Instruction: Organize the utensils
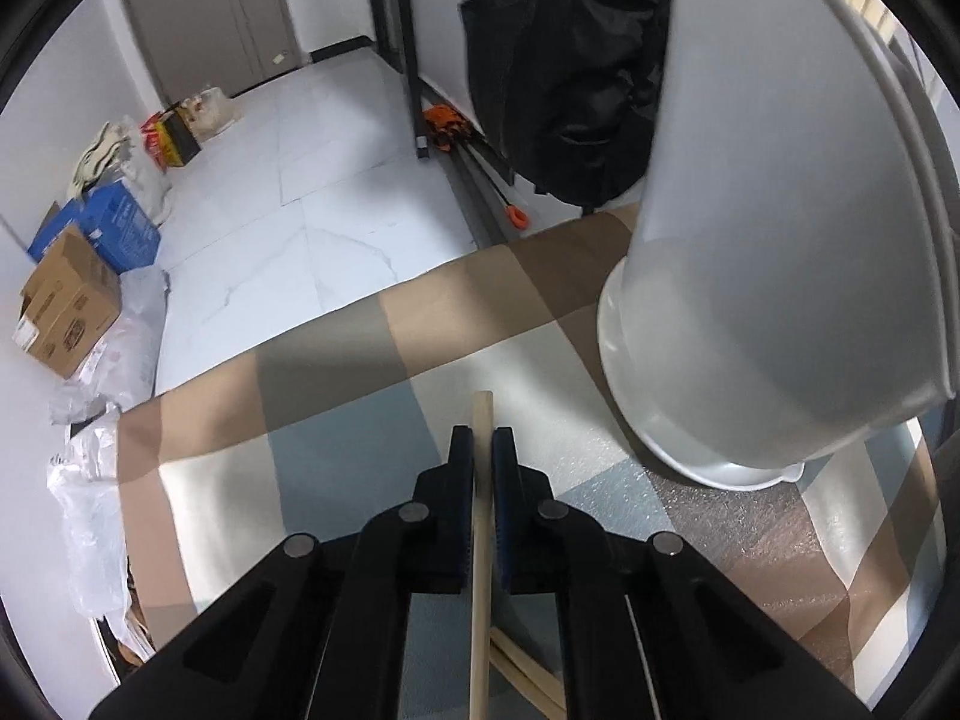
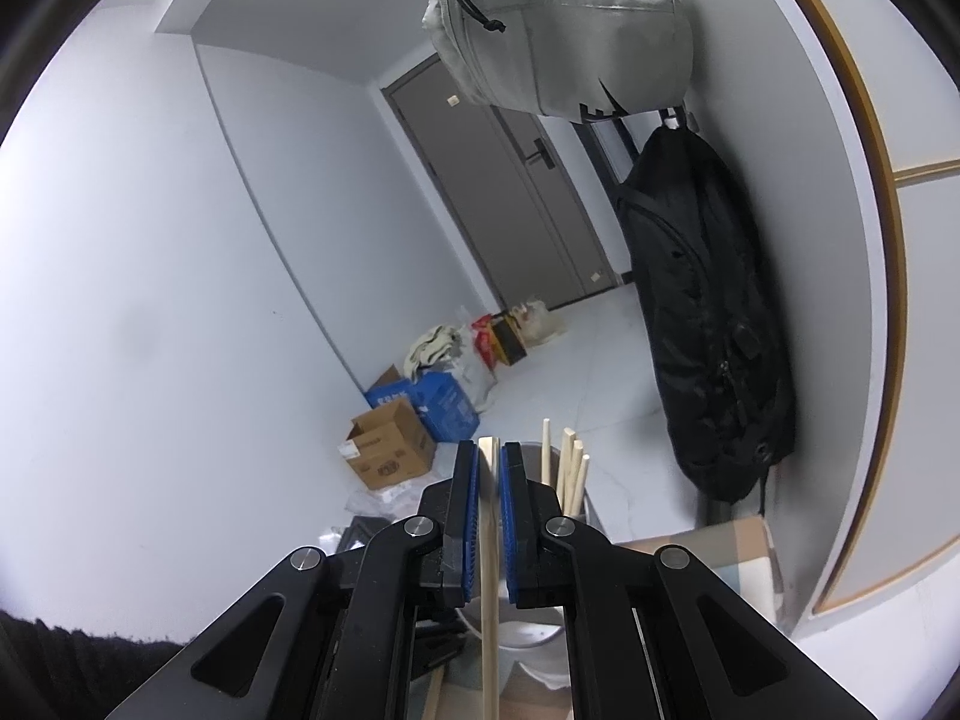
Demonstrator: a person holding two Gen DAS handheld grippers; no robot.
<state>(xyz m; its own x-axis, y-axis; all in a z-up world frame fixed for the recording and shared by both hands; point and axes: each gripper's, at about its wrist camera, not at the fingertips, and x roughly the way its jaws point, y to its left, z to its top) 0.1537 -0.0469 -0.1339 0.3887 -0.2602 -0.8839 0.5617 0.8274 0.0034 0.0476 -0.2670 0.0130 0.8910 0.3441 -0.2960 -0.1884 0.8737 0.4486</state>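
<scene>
Big white plastic utensil holder (image 1: 768, 276) fills the right of the left wrist frame, standing on the checked beige-and-blue tablecloth (image 1: 336, 360). Bottom centre, the left gripper (image 1: 483, 441) pinches a pale wooden chopstick (image 1: 482, 516). In the right wrist frame, the right gripper (image 2: 489, 456) clamps another light wooden chopstick (image 2: 489, 540).

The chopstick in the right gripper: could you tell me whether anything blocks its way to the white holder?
Nothing visible does. The right gripper is shut on the chopstick, and the white holder, just beyond with other chopsticks standing in it, shows open room.
</scene>
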